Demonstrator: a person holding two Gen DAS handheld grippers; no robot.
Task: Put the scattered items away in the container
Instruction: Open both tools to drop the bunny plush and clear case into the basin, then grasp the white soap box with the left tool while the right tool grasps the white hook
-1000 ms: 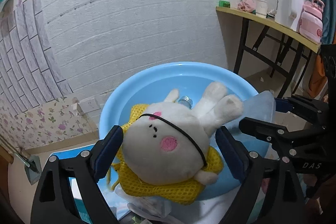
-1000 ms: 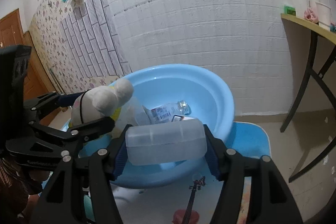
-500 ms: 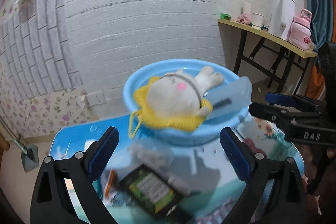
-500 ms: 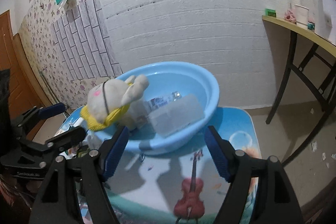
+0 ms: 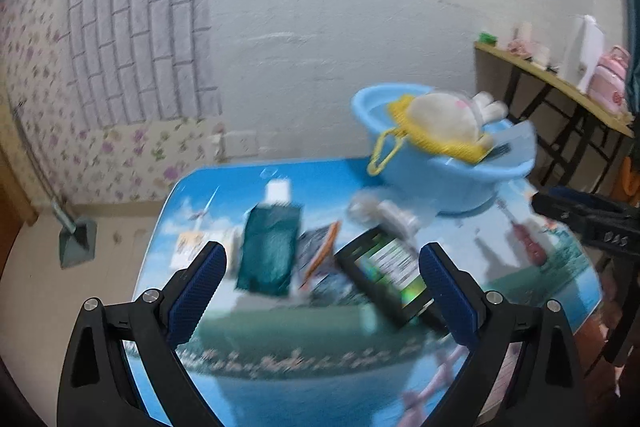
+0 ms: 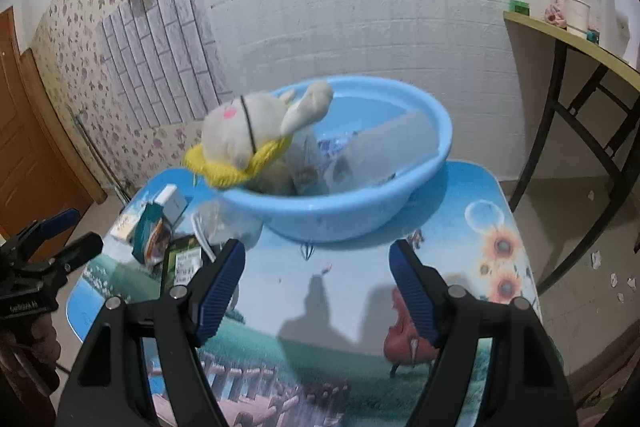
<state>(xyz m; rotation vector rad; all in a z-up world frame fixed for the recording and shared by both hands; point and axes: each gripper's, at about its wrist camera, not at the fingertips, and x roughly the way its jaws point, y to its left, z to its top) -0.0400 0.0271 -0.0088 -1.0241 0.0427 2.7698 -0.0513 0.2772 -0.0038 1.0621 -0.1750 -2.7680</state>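
A blue basin (image 6: 360, 215) stands at the far side of the picture-printed table (image 6: 320, 327); it also shows in the left wrist view (image 5: 448, 183). In it lie a white plush rabbit (image 6: 248, 131) on yellow mesh, a clear plastic box (image 6: 384, 151) and a bottle. The rabbit (image 5: 444, 115) leans over the rim. On the table lie a teal pouch (image 5: 270, 247), a black packet (image 5: 388, 271), a snack packet (image 5: 320, 251) and a clear wrapper (image 5: 384, 211). My left gripper (image 5: 322, 291) is open and empty above these. My right gripper (image 6: 318, 287) is open and empty, short of the basin.
A wooden side table (image 6: 576, 43) with cups stands at the right by the white brick wall. A small white box (image 6: 172, 203) lies at the table's left. A door (image 6: 24, 155) is at the far left. The right gripper's body shows in the left wrist view (image 5: 592, 223).
Both grippers let go and pulled back from the basin. The rabbit and the clear box now lie in the basin. The left gripper swung left over the scattered packets.
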